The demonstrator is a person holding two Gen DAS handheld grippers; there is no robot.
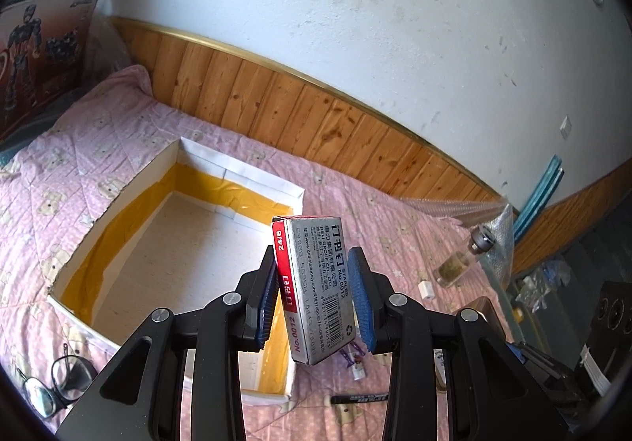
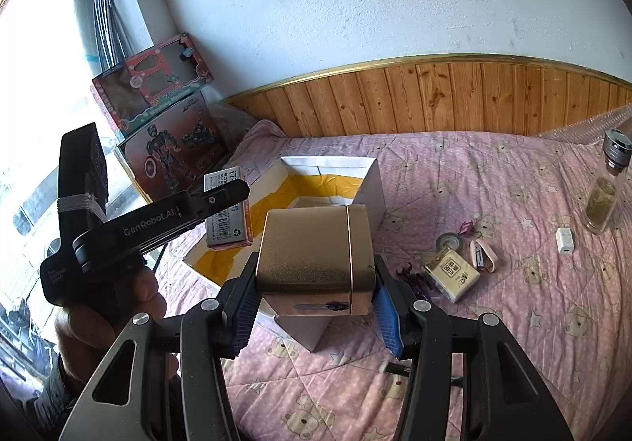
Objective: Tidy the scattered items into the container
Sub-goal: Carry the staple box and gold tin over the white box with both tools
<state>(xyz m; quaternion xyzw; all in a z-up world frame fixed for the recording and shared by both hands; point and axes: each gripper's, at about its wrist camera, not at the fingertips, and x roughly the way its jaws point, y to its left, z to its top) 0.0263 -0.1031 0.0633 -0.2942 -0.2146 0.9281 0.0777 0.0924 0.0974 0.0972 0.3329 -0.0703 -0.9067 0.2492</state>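
The container, a white box lined with yellow tape, sat open on the pink quilted bed. Above it, the left claw clamped a staples box, while the right claw gripped a gold box near its front corner.

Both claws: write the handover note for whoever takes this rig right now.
Left claw: shut on the staples box, held in the air over the near right part of the container.
Right claw: shut on the gold box, held in front of the container.
Done: nothing shows inside the container yet.
Left: release both boxes into it, then collect from the pink quilt the tissue pack, tape roll, white adapter, glass bottle, glasses and black pen.
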